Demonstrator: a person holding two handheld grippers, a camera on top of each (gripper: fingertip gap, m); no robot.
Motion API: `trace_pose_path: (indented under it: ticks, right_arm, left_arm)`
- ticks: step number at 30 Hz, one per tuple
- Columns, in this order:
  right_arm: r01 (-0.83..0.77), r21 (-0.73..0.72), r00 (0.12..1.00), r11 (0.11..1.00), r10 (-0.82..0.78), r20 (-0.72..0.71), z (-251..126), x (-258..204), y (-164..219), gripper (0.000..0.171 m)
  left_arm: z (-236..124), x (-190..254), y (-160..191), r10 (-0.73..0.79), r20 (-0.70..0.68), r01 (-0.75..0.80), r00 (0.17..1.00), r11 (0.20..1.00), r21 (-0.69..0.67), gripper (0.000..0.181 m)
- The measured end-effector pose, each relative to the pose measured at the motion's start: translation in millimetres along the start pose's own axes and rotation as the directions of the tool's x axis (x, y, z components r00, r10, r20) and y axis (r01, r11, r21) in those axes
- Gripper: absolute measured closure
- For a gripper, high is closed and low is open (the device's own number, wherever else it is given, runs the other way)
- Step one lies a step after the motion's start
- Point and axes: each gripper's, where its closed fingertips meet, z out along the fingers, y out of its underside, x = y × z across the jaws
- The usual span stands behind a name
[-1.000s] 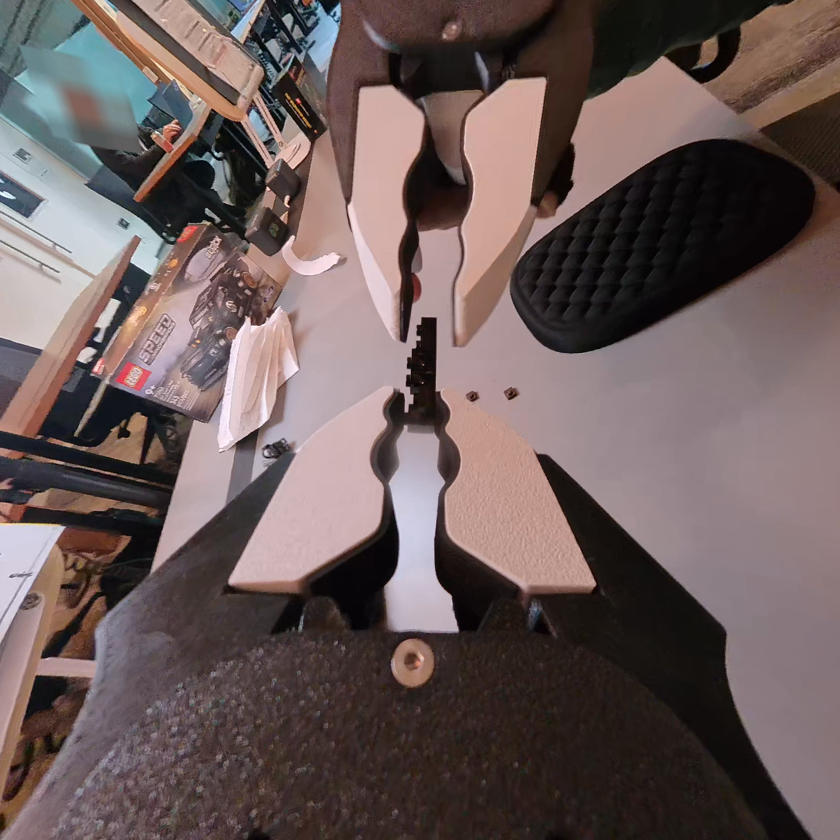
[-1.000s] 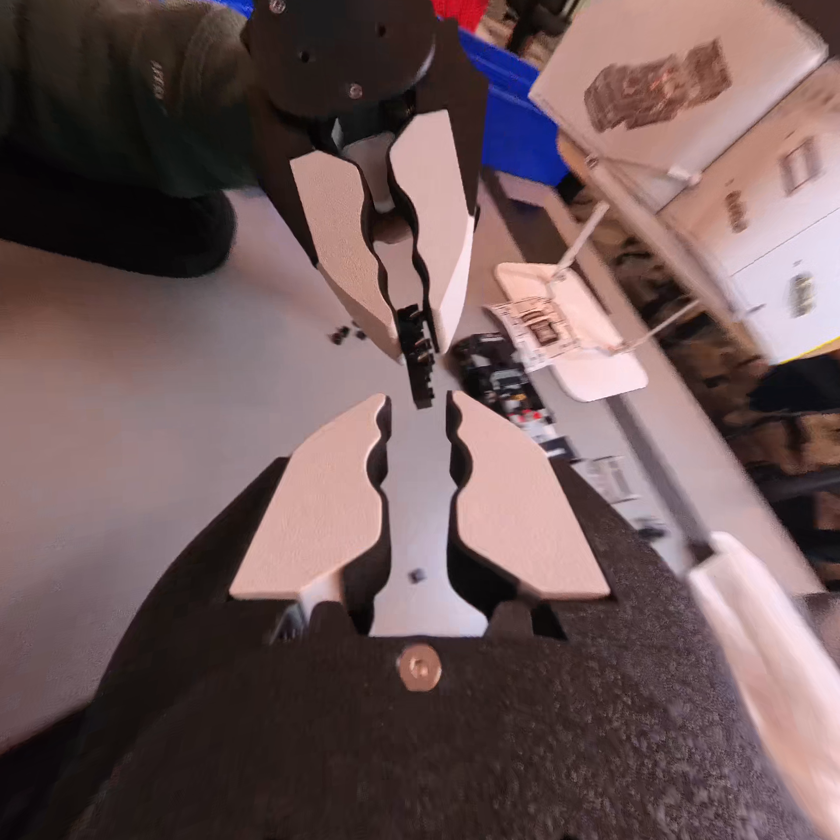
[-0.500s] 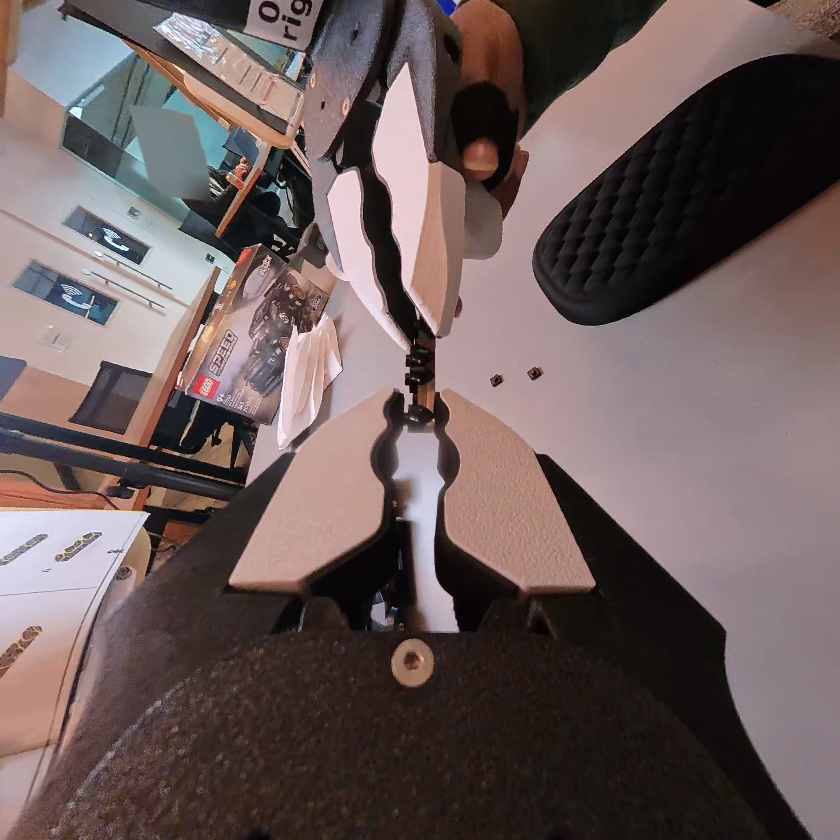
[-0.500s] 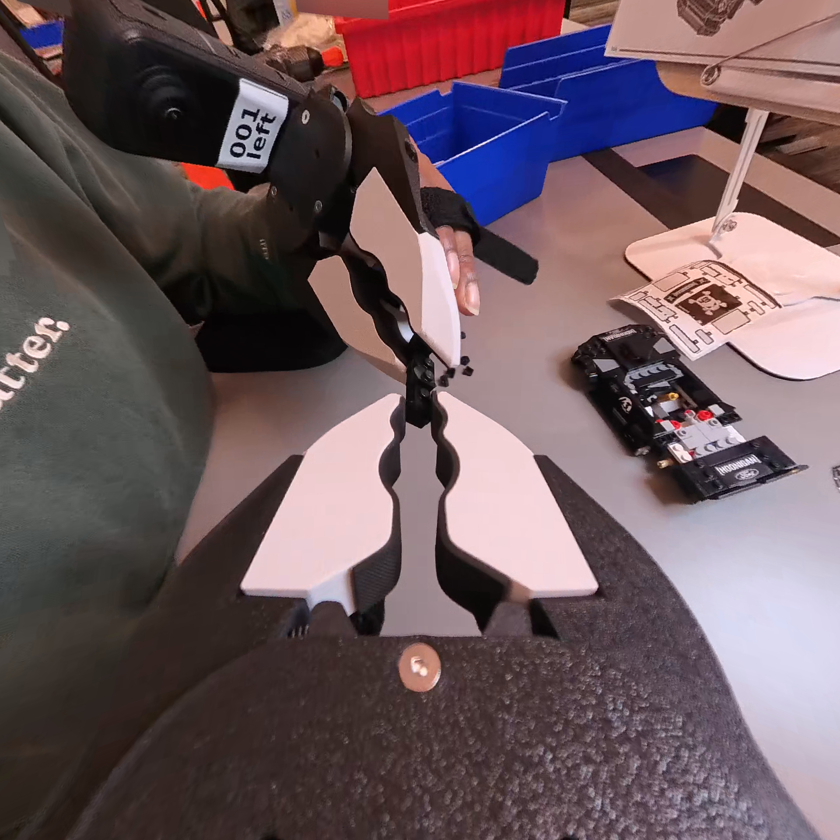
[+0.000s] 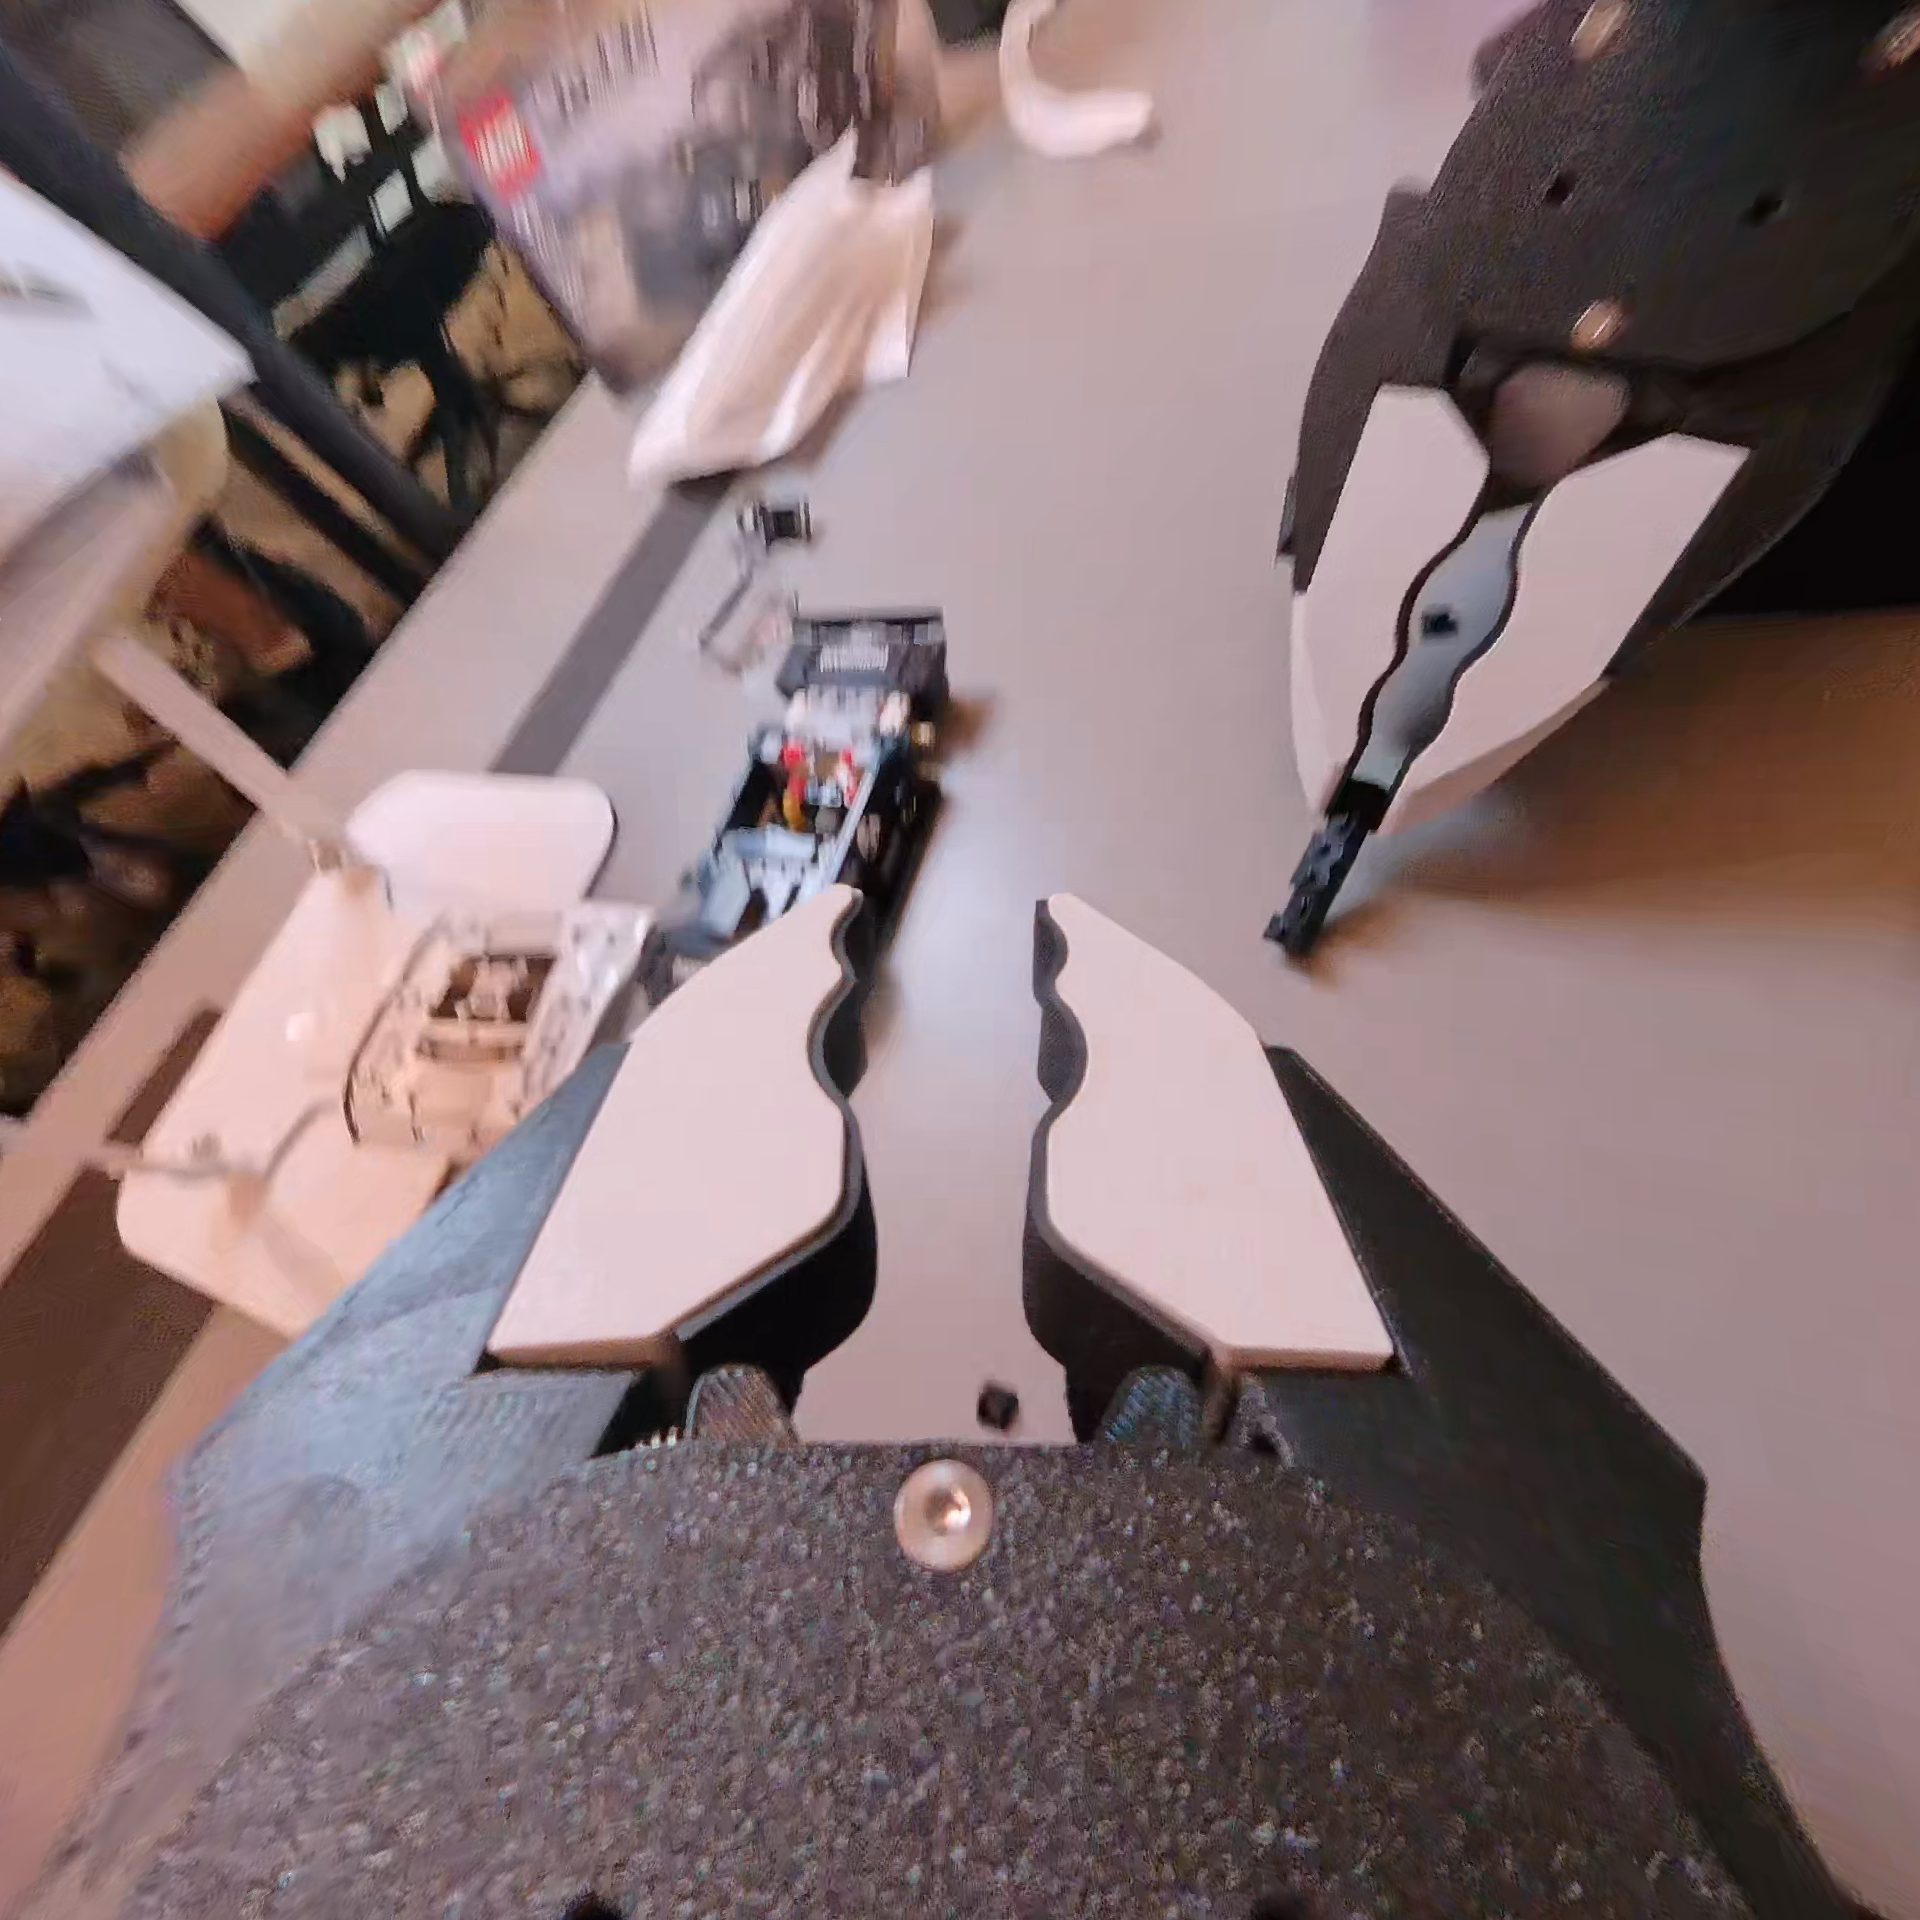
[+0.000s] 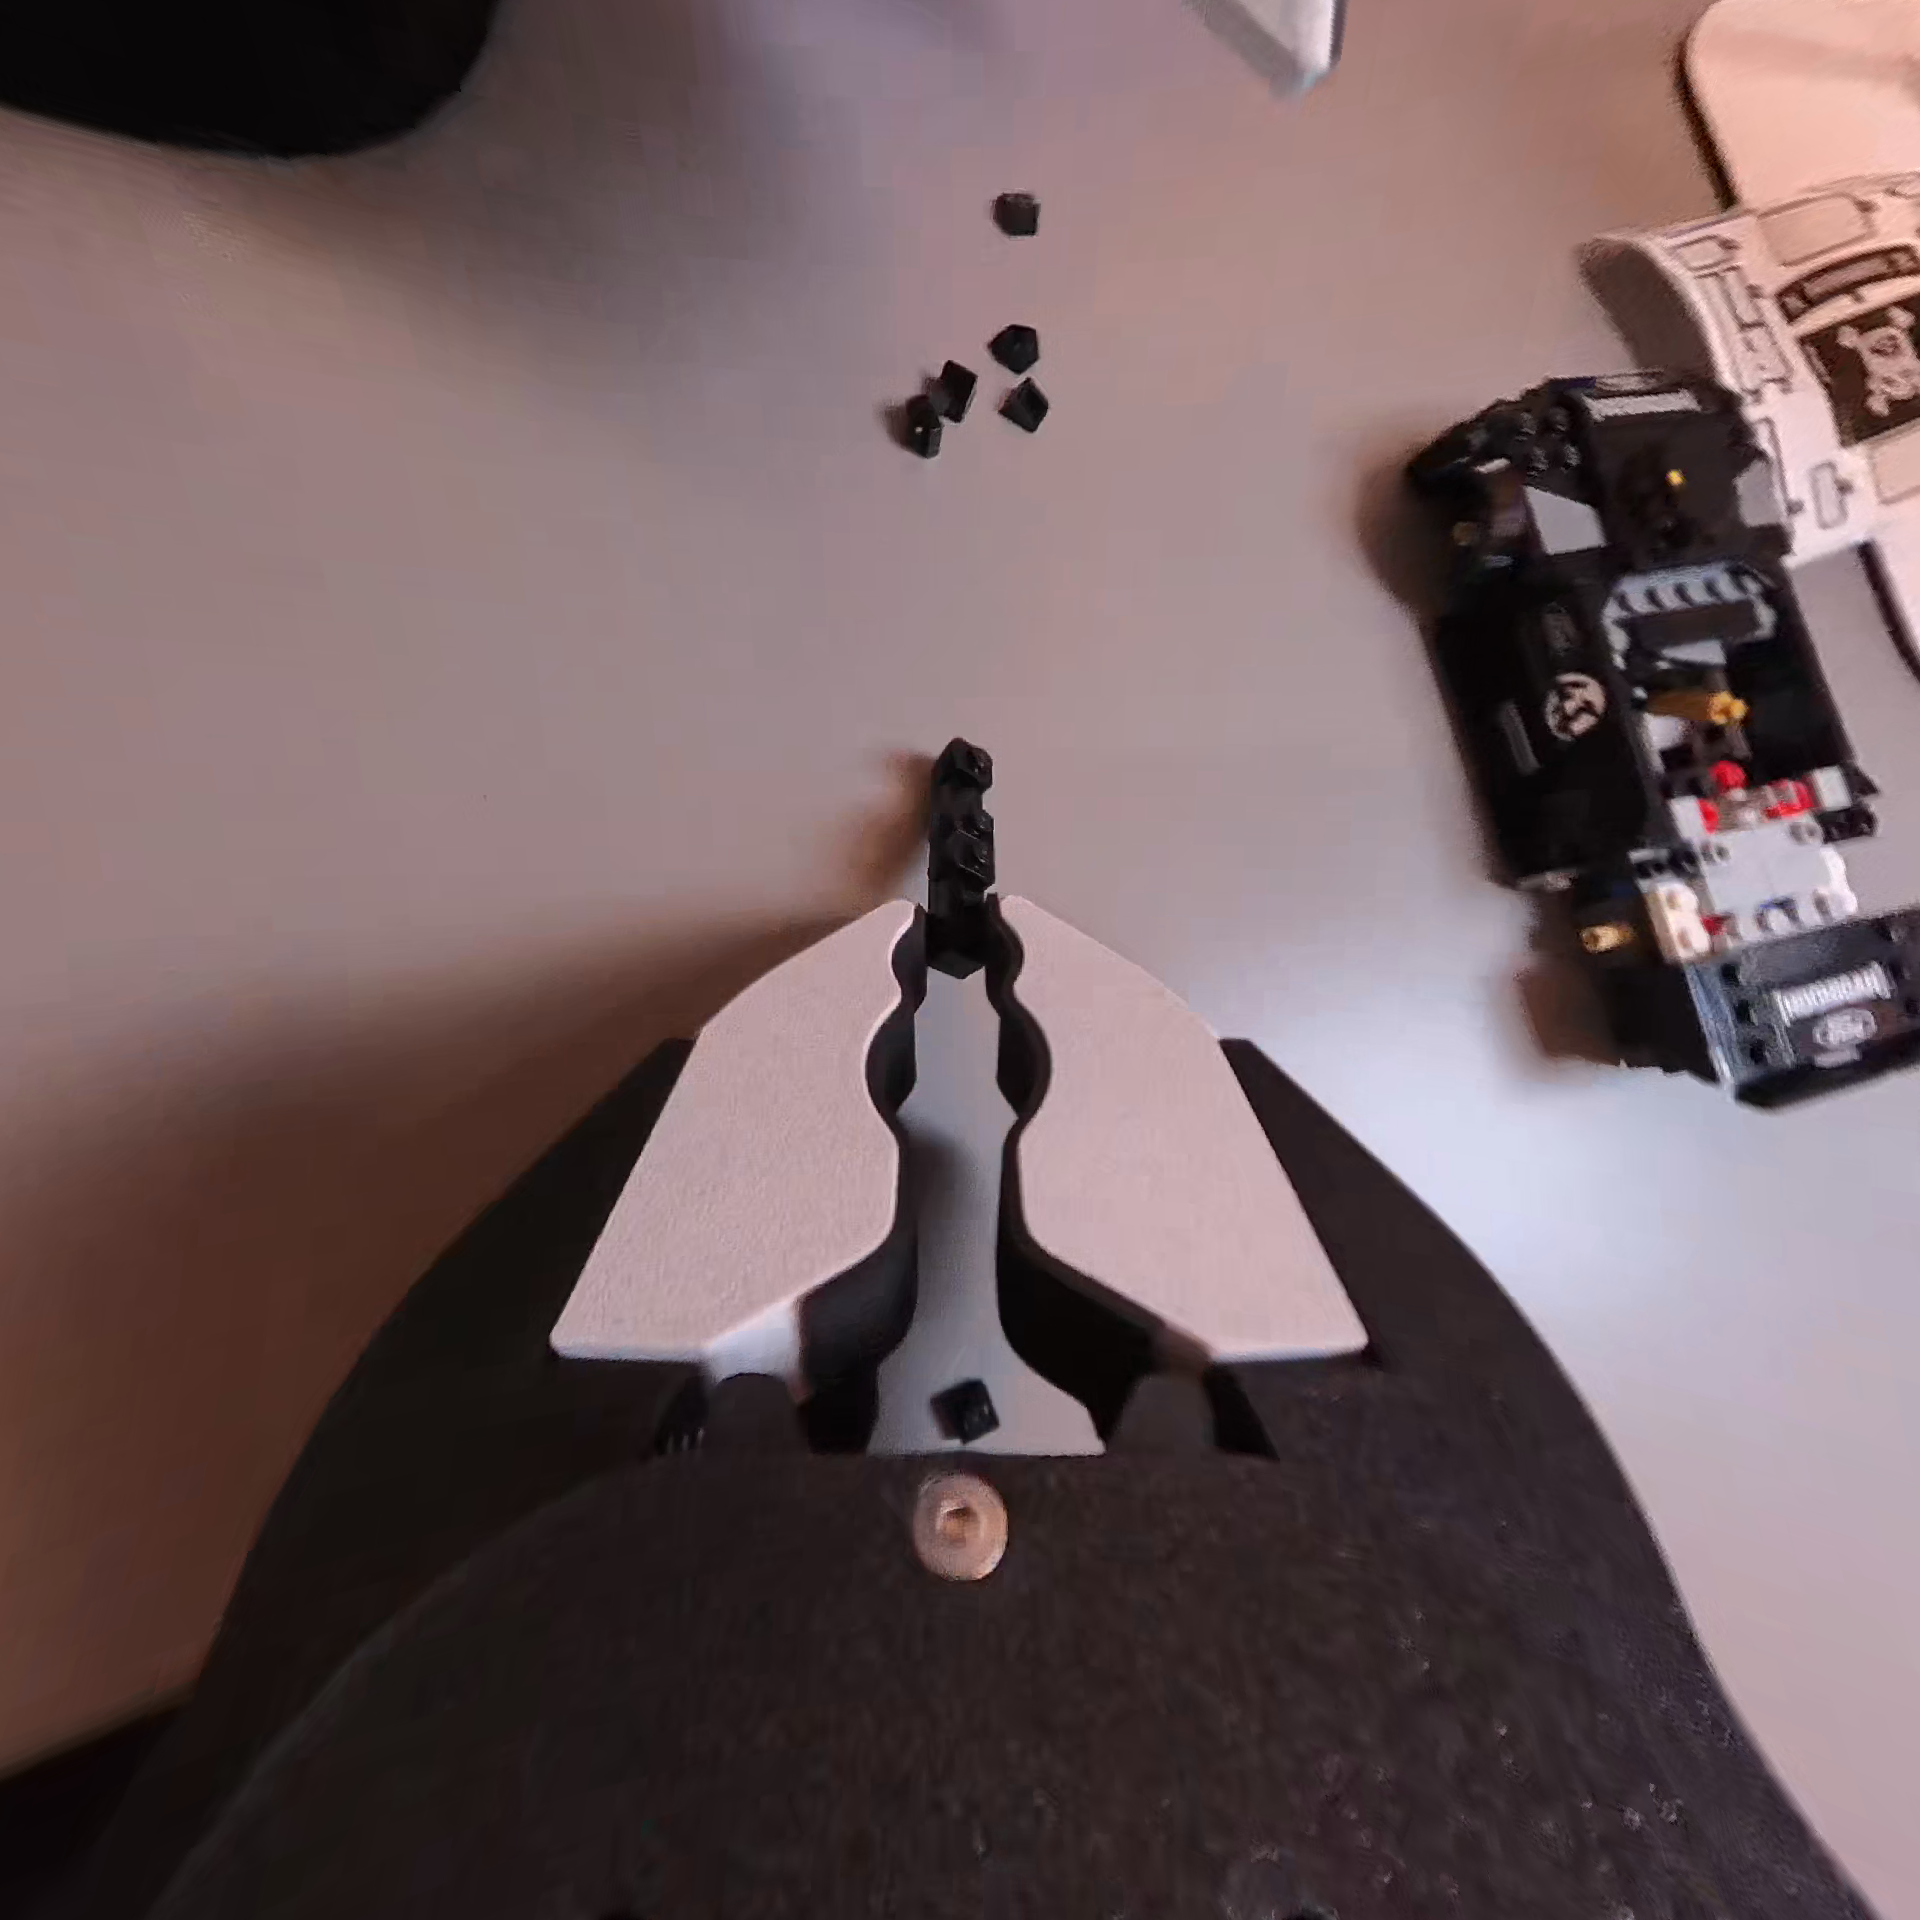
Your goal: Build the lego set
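Observation:
My right gripper (image 6: pixel 958 909) is shut on a thin black Lego strip (image 6: pixel 961 831) whose far end touches or nearly touches the grey table. The same gripper (image 5: pixel 1351 810) and strip (image 5: pixel 1314 883) show at the upper right of the left wrist view. My left gripper (image 5: pixel 948 909) is open and empty above the table. The partly built black Lego car (image 6: pixel 1704 748) lies right of the right gripper; it also shows ahead of the left gripper's left finger (image 5: pixel 842 748). Several small black pieces (image 6: pixel 977 390) lie on the table beyond the strip. One small black piece (image 6: pixel 964 1411) lies under the right gripper.
An instruction sheet on a white stand base (image 5: pixel 436 997) sits left of the car. White paper bags (image 5: pixel 800 343) and the Lego box (image 5: pixel 644 156) lie farther back. A black padded rest (image 6: pixel 229 73) is at the far left. A small black piece (image 5: pixel 995 1405) lies under the left gripper. The tips of one gripper are about 12 cm away from the tips of the other. From my right tips it is roughly 9 cm to the small black piece (image 6: pixel 964 1411); from my left, 20 cm. It turns up in the left wrist view (image 5: pixel 1444 616) as well.
The left gripper has let go of the black strip, opened and swung away towards the car. The right gripper keeps the strip and has lowered it to the table.

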Motion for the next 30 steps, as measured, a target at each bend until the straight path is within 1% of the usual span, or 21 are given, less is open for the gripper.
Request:
trace_pose_path:
  ticks: [2,4,7,10,13,19,21,22,24,27,29,30]
  right_arm:
    - [0.043,-0.043,0.999,0.998,-0.042,0.017,6.0,0.4,-1.3,0.161]
    - [0.089,-0.092,0.996,0.992,-0.087,0.025,11.0,3.3,-0.1,0.161]
    - [0.125,-0.144,0.992,0.982,-0.12,0.04,18.1,5.2,3.5,0.16]
    - [0.109,-0.137,0.993,0.984,-0.103,0.053,18.5,5.0,2.6,0.152]
    - [0.06,-0.092,0.998,0.994,-0.056,0.042,11.3,7.6,0.1,0.148]
    - [-0.044,0.012,0.999,0.999,0.044,-0.024,-16.5,13.1,-1.1,0.149]
    - [-0.058,0.039,0.997,0.998,0.06,-0.043,-24.2,11.8,-1.3,0.149]
    - [-0.065,0.055,0.996,0.996,0.068,-0.051,-27.8,10.8,-2.5,0.149]
    - [-0.072,0.099,0.995,0.993,0.078,-0.066,-34.8,8.6,-8.5,0.149]
    - [-0.054,0.188,0.993,0.981,0.072,-0.09,-44.8,3.7,-26.4,0.15]
    - [-0.015,0.25,0.992,0.968,0.045,-0.117,-49.6,0.2,-41.0,0.15]
    - [0.003,0.275,0.991,0.962,0.033,-0.128,-51.2,-1.7,-48.0,0.15]
  left_arm:
    - [-2.1,3.1,20.0,-0.037,-0.012,0.036,0.999,0.996,-0.082,0.159]
    - [-3.8,9.3,38.8,-0.066,-0.034,0.059,0.997,0.984,-0.168,0.161]
    - [-8.6,26.7,63.7,-0.048,-0.116,0.012,0.992,0.957,-0.29,0.162]
    - [-11.6,41.2,73.9,-0.051,-0.183,-0.012,0.982,0.945,-0.327,0.167]
    - [-11.1,50.6,82.7,-0.058,-0.229,-0.028,0.972,0.934,-0.355,0.169]
    - [-1.0,59.8,87.6,-0.024,-0.27,-0.079,0.963,0.928,-0.364,0.168]
    - [1.9,61.3,91.0,-0.014,-0.277,-0.096,0.961,0.92,-0.379,0.17]
    - [2.4,60.4,90.1,-0.011,-0.274,-0.097,0.962,0.922,-0.375,0.178]
    - [0.8,57.1,91.3,-0.033,-0.263,-0.076,0.964,0.915,-0.396,0.179]
    - [-2.6,48.9,73.5,-0.086,-0.231,0.009,0.969,0.949,-0.315,0.179]
    - [-6.4,35.3,49.5,-0.157,-0.183,0.12,0.971,0.973,-0.197,0.179]
    - [-10.2,29.0,35.6,-0.213,-0.179,0.192,0.96,0.973,-0.128,0.179]
